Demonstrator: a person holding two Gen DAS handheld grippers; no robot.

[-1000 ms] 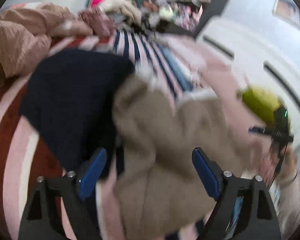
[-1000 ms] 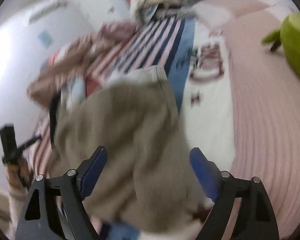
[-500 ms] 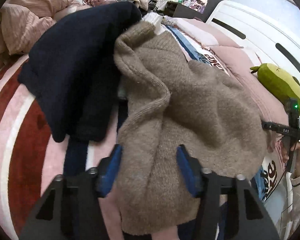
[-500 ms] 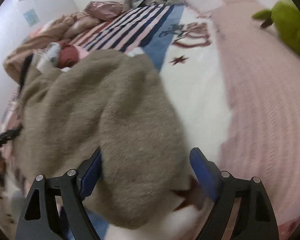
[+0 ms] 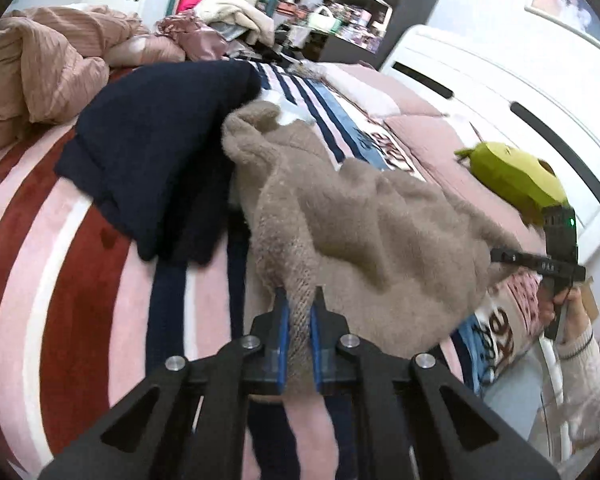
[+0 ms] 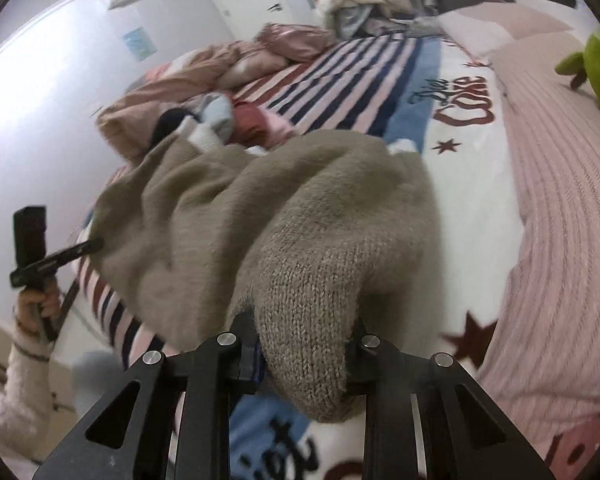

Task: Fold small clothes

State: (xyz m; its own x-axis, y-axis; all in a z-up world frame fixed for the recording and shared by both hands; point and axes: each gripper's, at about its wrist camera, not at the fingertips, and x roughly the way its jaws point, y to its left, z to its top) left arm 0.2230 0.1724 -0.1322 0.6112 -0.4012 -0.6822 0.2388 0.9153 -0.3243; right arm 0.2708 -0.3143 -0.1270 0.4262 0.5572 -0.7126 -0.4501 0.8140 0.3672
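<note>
The taupe knit sweater (image 5: 364, 232) lies rumpled across the striped blanket (image 5: 60, 280) on the bed, its near edge pinched at two points. The left gripper (image 5: 299, 312) is clamped on a ribbed fold of it, and the right gripper (image 6: 300, 344) has closed over a thicker knit bunch. The sweater looks soft, floppy and fairly light, likely to sag and stretch between the holds; hem corners or shoulder seams seem the surest places to grip. A navy garment (image 5: 156, 152) lies touching it on the left side, and a green plush toy (image 5: 516, 176) sits well apart.

A white headboard (image 5: 480, 92) backs the bed, cluttered shelves (image 5: 352, 4) beyond, a white door (image 6: 244, 0) opposite.
</note>
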